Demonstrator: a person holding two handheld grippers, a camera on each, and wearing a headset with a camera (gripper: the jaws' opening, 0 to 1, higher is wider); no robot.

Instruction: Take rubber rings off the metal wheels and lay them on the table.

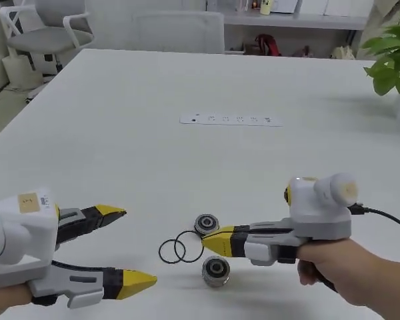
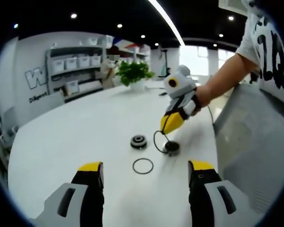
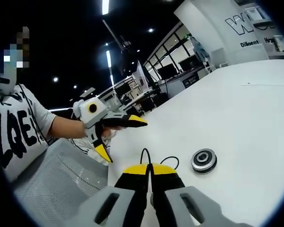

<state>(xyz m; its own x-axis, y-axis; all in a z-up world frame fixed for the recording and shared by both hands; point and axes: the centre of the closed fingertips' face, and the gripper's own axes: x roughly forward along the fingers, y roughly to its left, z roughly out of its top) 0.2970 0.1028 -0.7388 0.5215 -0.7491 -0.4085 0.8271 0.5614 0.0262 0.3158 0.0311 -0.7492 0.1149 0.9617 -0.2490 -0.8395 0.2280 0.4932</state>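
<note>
One rubber ring (image 2: 134, 166) lies on the desk (image 1: 187, 167); the second ring (image 2: 155, 140), pinched in the right hand-held gripper (image 1: 205, 245) between both metal wheels (image 1: 206, 224), remains to lay down; the left hand-held gripper (image 1: 139, 247) is spread and idle.

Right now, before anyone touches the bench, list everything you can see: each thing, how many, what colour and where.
table: 1, white, under everything
metal wheels: 2, silver and dark, near the person's end of the table, the second closest
rubber rings: 2, black, one flat on the table, the other pinched in the right claw
socket strip: 1, white, mid-table
plant: 1, green, far right edge
chair: 1, pale grey, beyond the far left corner
cable: 1, black, trailing from the right gripper
left claw: 1, yellow-tipped, open, left of the rings
right claw: 1, yellow-tipped, shut
hand: 1, gripping the right gripper's handle
</note>
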